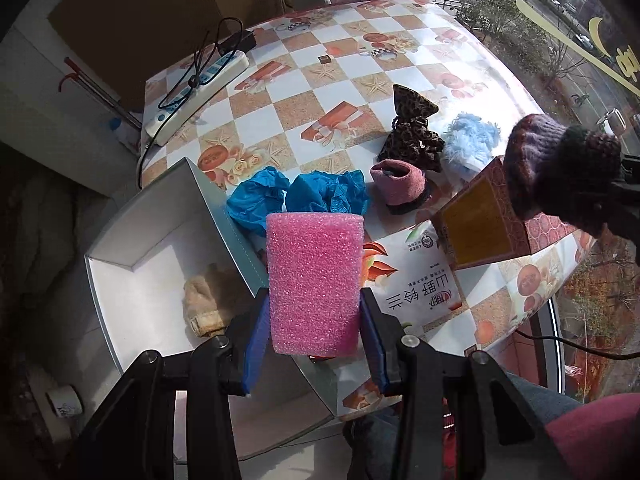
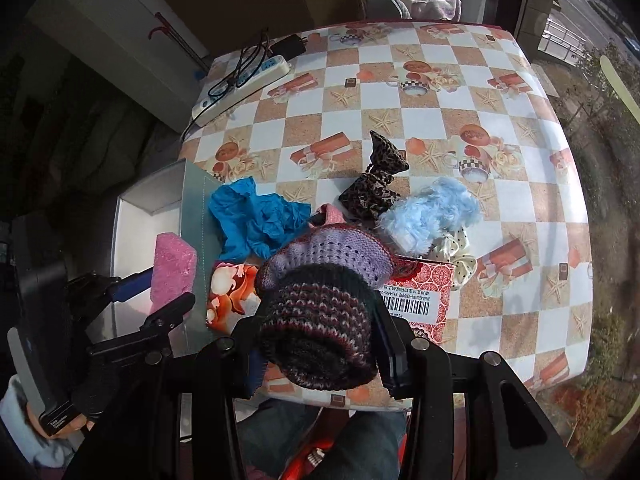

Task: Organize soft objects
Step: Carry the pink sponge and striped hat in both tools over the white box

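Checkered tablecloth, sorting underway: tan plush item lodged in white box; pink foam block clamped by left gripper, knitted hat by right gripper; blue cloth, leopard scrunchie, fluffy blue item left on table.

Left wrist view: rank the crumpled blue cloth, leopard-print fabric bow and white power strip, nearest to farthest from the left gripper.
From the left gripper:
1. Crumpled blue cloth, just beyond the held pink foam block.
2. Leopard-print fabric bow, further out, to the right.
3. White power strip, far left edge of the table.
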`<act>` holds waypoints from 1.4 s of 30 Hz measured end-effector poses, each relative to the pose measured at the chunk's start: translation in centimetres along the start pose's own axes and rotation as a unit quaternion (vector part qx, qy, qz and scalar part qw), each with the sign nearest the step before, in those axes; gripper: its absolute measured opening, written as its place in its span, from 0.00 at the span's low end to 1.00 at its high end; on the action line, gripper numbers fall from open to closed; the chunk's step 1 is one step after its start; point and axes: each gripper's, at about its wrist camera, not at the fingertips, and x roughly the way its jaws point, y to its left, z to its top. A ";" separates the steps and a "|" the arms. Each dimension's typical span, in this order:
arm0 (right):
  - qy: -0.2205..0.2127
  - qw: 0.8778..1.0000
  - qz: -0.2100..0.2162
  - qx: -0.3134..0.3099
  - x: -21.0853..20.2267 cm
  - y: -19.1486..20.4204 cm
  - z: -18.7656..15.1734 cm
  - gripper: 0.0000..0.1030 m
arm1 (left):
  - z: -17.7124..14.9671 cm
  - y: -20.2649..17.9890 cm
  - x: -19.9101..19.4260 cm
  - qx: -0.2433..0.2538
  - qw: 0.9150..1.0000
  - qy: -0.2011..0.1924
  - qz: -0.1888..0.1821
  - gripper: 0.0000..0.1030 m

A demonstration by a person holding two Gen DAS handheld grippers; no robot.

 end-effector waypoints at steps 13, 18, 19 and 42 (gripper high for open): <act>0.055 0.990 0.007 -0.128 3.5 8.7 -0.4 0.45 | -3.0 6.8 -0.5 -0.115 0.993 -0.001 0.009 0.45; 0.069 0.984 0.007 -0.165 4.4 11.0 -0.4 0.45 | -4.8 9.4 -0.4 -0.163 0.987 0.005 0.017 0.45; 0.071 0.982 0.007 -0.174 4.6 11.6 -0.5 0.45 | -5.2 9.8 -0.4 -0.172 0.985 0.006 0.019 0.45; 0.107 0.955 0.011 -0.278 7.0 18.4 -2.5 0.45 | -10.5 13.5 0.9 -0.249 0.968 0.038 0.024 0.45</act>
